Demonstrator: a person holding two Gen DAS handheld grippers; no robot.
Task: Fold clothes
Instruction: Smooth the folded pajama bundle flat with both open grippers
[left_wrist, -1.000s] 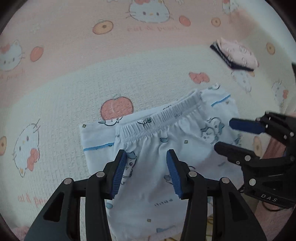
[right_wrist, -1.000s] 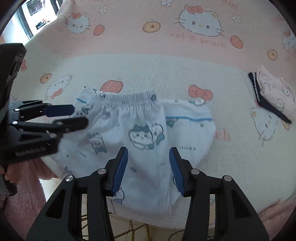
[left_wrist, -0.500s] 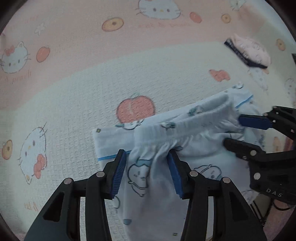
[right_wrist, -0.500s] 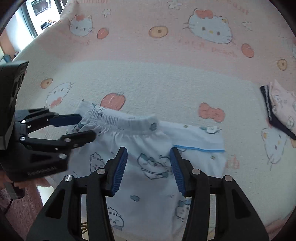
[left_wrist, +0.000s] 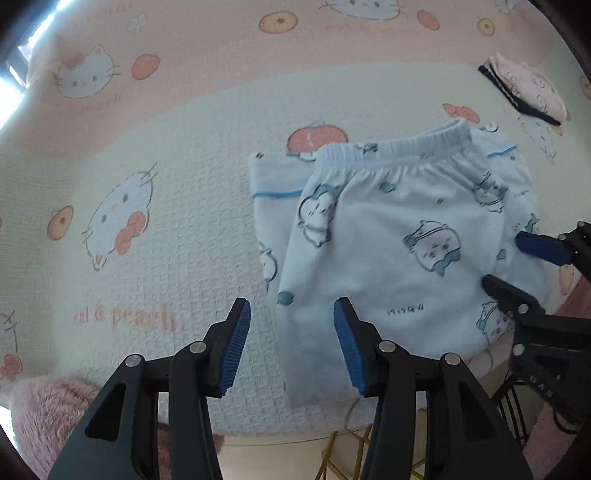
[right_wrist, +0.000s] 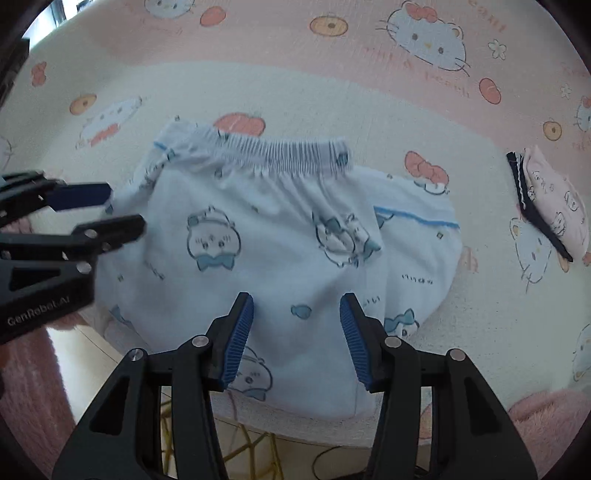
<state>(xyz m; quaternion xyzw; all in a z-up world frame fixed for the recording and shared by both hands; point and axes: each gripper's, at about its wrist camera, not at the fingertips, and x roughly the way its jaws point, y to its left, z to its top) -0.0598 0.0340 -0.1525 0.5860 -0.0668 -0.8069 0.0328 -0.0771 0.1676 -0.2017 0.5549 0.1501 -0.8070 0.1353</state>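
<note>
Pale blue pants (left_wrist: 391, 236) with a cartoon print lie folded on the table, elastic waistband (right_wrist: 291, 158) at the far side and the near end hanging over the front edge. My left gripper (left_wrist: 291, 332) hovers open above the pants' left edge, with nothing pinched. In the right wrist view it comes in from the left as the left gripper (right_wrist: 107, 210). My right gripper (right_wrist: 295, 314) stands open over the near middle of the pants (right_wrist: 258, 251), its pads apart from the cloth. From the left wrist view the right gripper (left_wrist: 517, 262) shows at the pants' right side.
A tablecloth (left_wrist: 166, 184) with a cat and peach print covers the table. A folded pink garment (right_wrist: 554, 206) with dark trim lies at the far right, also seen as the pink garment (left_wrist: 524, 92). Below the front edge are a pink fluffy rug (left_wrist: 44, 413) and gold wire legs (right_wrist: 258, 446).
My left gripper has swung to the left, from over the waistband to the pants' left edge. My right gripper has sunk closer to the pants. Both stay open.
</note>
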